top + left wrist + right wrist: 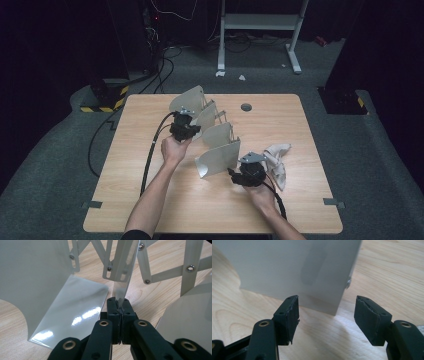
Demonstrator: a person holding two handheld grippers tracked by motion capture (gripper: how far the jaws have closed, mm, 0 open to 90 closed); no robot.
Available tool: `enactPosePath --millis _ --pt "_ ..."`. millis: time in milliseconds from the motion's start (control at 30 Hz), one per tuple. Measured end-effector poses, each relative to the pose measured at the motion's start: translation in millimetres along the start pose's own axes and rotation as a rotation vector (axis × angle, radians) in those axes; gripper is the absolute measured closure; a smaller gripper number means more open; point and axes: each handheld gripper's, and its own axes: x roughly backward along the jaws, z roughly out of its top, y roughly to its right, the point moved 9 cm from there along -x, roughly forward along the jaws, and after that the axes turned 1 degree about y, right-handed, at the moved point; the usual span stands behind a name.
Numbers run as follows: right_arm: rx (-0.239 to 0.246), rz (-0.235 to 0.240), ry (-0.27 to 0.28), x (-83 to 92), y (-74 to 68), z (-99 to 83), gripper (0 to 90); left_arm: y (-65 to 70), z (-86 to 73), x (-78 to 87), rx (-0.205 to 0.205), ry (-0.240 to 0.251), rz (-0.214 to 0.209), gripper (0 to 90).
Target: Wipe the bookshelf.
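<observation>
A folding rack of several white plastic panels (218,159), joined by a metal scissor lattice (160,277), stands across the middle of the wooden table (150,200). My left gripper (186,131) is at the rack's far half. In the left gripper view my left gripper (118,302) is shut on the thin lower edge of one upright panel (123,277). My right gripper (239,172) sits at the near end of the rack. Its jaws (327,310) are open, and the nearest panel (294,267) stands just ahead of them, untouched.
A crumpled white cloth (276,157) lies on the table to the right of my right gripper. A round cable hole (246,106) is near the far edge. Another curved panel (37,272) stands close on the left of my left gripper.
</observation>
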Motion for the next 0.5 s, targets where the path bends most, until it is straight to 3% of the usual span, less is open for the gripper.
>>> enactPosePath --millis 367,400,500 --pt "-0.031 -0.042 -0.007 0.1 25.2 5.0 35.4 2.4 -3.4 3.0 0.006 -0.003 0.002 89.2" --pt "-0.041 -0.045 -0.014 -1.0 30.7 4.5 35.0 3.2 -4.6 2.4 -0.015 -0.005 0.010 89.3" --pt "-0.031 -0.069 -0.020 -2.3 37.2 3.4 35.1 3.4 -4.7 4.5 -0.027 -0.016 0.022 89.4"
